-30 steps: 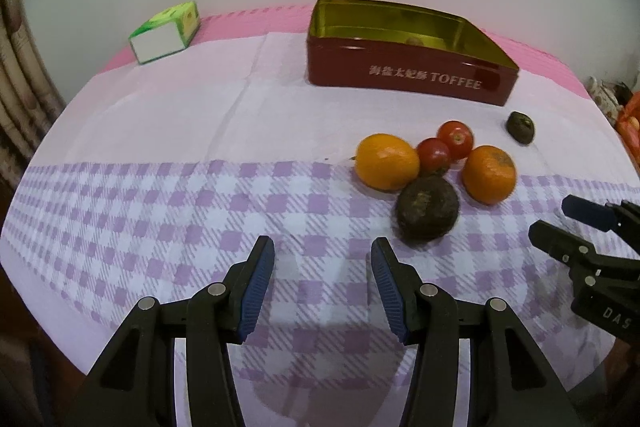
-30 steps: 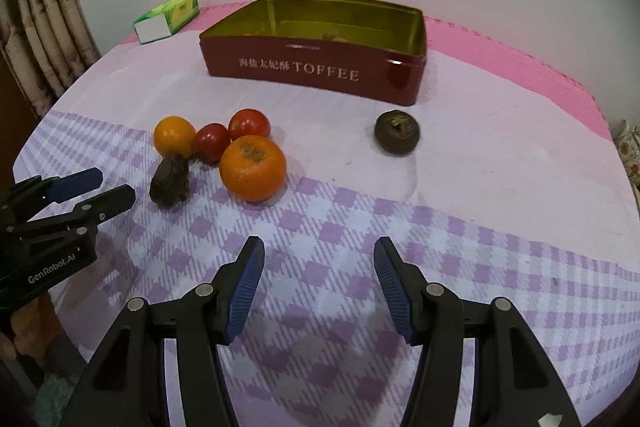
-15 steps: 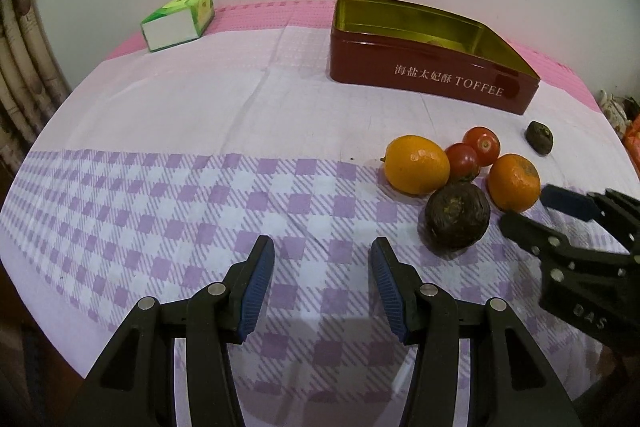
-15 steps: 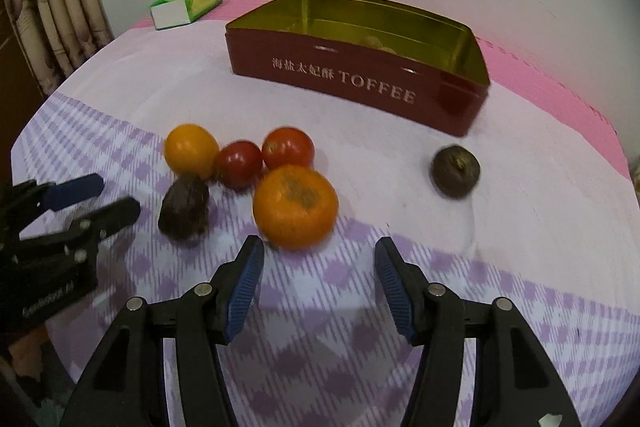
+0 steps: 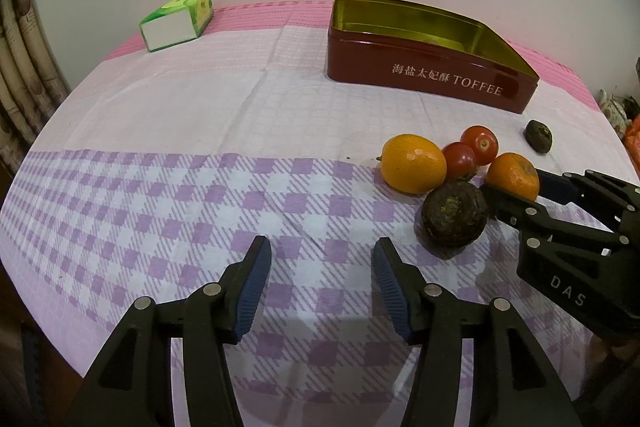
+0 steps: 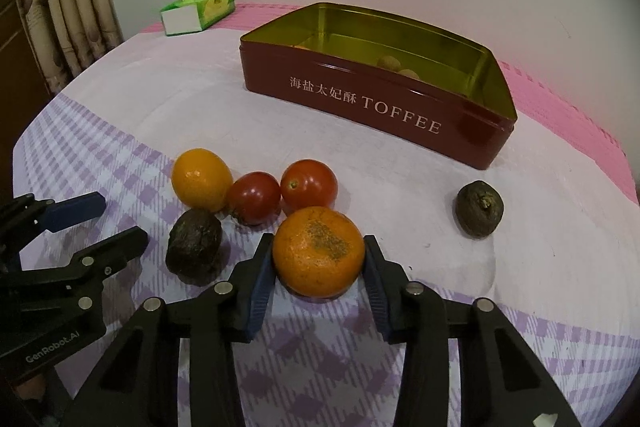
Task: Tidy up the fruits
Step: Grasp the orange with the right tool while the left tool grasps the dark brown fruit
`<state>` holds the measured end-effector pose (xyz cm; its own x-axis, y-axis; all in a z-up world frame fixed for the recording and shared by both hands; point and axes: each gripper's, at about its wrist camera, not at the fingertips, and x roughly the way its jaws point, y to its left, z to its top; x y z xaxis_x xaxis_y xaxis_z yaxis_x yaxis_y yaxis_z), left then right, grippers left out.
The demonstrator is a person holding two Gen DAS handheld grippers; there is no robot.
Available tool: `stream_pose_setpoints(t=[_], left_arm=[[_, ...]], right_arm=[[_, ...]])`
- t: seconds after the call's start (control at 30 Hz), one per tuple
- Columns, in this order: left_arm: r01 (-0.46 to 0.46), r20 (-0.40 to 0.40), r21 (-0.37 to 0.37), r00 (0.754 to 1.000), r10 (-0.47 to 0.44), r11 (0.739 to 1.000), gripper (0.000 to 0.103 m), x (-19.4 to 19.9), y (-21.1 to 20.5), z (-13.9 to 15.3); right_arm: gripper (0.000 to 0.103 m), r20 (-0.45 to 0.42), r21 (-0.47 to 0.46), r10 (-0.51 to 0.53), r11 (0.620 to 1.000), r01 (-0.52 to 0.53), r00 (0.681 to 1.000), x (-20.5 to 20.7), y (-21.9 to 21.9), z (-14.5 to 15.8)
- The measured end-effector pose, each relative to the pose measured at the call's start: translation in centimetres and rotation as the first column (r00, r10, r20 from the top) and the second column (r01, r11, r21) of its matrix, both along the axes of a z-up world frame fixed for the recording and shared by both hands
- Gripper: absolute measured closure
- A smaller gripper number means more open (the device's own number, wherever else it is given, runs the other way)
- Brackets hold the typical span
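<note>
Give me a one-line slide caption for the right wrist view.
Right gripper closing its blue pads on the orange, beside tomatoes and dark fruits, before the red toffee tin.

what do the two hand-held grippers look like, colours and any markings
Both are black plastic with silver rivets and blue ribbed pads inside the fingers. The left hand-held gripper shows white "GenRobot.AI" lettering on its body in the right wrist view. The right hand-held gripper shows white "DAS" in the left wrist view. No cables or sleeves are visible.

Scuffed orange (image 6: 319, 251) at six o'clock; two red tomatoes (image 6: 308, 187) touching behind; yellow citrus (image 6: 201, 179) at ten; open red toffee tin (image 6: 372, 103) at twelve.
</note>
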<state>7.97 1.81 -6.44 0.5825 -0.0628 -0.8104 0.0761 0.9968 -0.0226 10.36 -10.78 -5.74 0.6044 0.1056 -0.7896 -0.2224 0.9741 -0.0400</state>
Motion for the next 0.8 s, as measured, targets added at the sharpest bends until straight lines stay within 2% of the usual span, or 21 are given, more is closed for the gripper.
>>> stream_pose_setpoints(t=[0.2,0.8], left_arm=[[0.026,-0.004,0.001,1.000,-0.026,1.000,0.048,-0.1,-0.8,0.0],[0.128,-0.028,-0.006,0.991,-0.128,0.992,0.048,-0.7,-3.9,-0.1]], right_arm=[[0.065,0.001,0.007,-0.019,1.000,0.019,1.000,-0.4,-0.8,0.1],[0.065,-0.011,0.026,-0.185,0.982,0.185,0.983,-2.1,-6.7,0.6]])
